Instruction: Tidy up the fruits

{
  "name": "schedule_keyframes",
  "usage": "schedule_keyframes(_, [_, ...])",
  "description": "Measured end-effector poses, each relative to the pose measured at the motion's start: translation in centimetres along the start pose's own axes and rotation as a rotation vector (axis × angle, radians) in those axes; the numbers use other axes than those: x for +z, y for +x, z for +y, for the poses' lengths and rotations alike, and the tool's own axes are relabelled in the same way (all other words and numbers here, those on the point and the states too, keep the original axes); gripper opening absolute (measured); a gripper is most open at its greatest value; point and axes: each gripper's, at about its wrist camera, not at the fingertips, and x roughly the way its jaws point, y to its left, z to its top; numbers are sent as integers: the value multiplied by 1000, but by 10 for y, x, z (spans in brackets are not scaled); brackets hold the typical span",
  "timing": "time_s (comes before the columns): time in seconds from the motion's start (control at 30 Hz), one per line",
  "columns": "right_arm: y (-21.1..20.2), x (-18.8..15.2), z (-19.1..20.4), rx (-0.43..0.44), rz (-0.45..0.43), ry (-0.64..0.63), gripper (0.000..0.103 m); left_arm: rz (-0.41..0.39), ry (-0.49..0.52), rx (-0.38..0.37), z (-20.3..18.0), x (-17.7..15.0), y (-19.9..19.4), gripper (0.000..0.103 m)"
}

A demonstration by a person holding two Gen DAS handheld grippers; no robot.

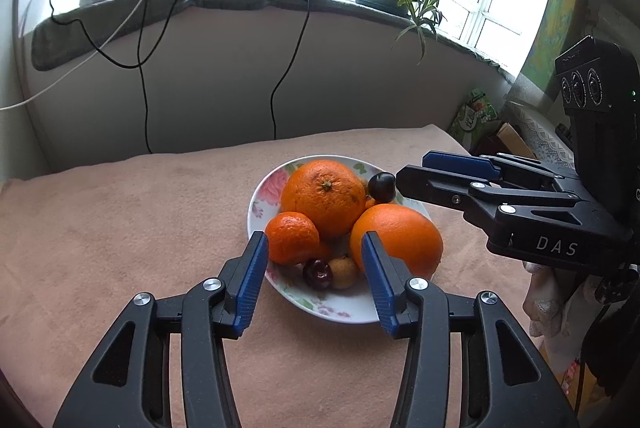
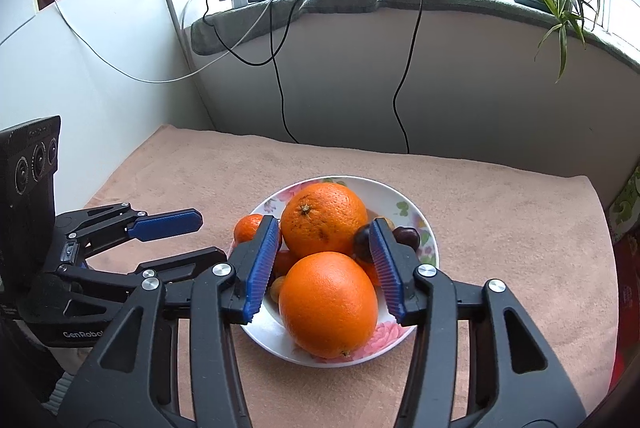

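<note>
Now both the left gripper [image 1: 314, 256] and right gripper [image 2: 324, 240] hang apart, empty; nudging the smooth round orange [image 2: 328, 304] at six o'clock could roll it off the floral white plate [image 2: 416, 204].

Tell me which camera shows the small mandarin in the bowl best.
The left wrist view. There the small mandarin sits nearly whole at the bowl's near-left side, beside the left hand-held gripper. In the right wrist view only a sliver of it shows, behind a blue finger of the right hand-held gripper.
</note>
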Motion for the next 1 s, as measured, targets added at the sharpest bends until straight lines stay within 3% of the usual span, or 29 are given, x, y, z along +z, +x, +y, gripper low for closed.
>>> schedule_keyframes(0.33, [-24, -11, 1, 17, -41, 38, 50, -29, -4, 32, -9, -7, -18, 55])
schedule_keyframes(0.37, [-27, -12, 1, 14, -46, 41, 54, -31, -1, 39, -11, -8, -20, 58])
schedule_keyframes(0.4, [-31, -14, 0, 11, -54, 45, 65, -35, -1, 44, -12, -9, -21, 62])
schedule_keyframes(0.47, [-38, -17, 1, 2, -74, 53, 72, -42, -6, 53, -14, -11, -26, 65])
schedule_keyframes(0.6, [-52, -24, 2, -33, -99, 56, 79, -54, -9, 92, -20, -16, -35, 74])
schedule_keyframes(0.93, [-70, -41, 6, -122, -118, 58, 82, -82, -42, 181, -27, -28, -55, 78])
schedule_keyframes(1.0, [-73, -44, 6, -129, -126, 62, 91, -86, -36, 192, -29, -29, -57, 78])
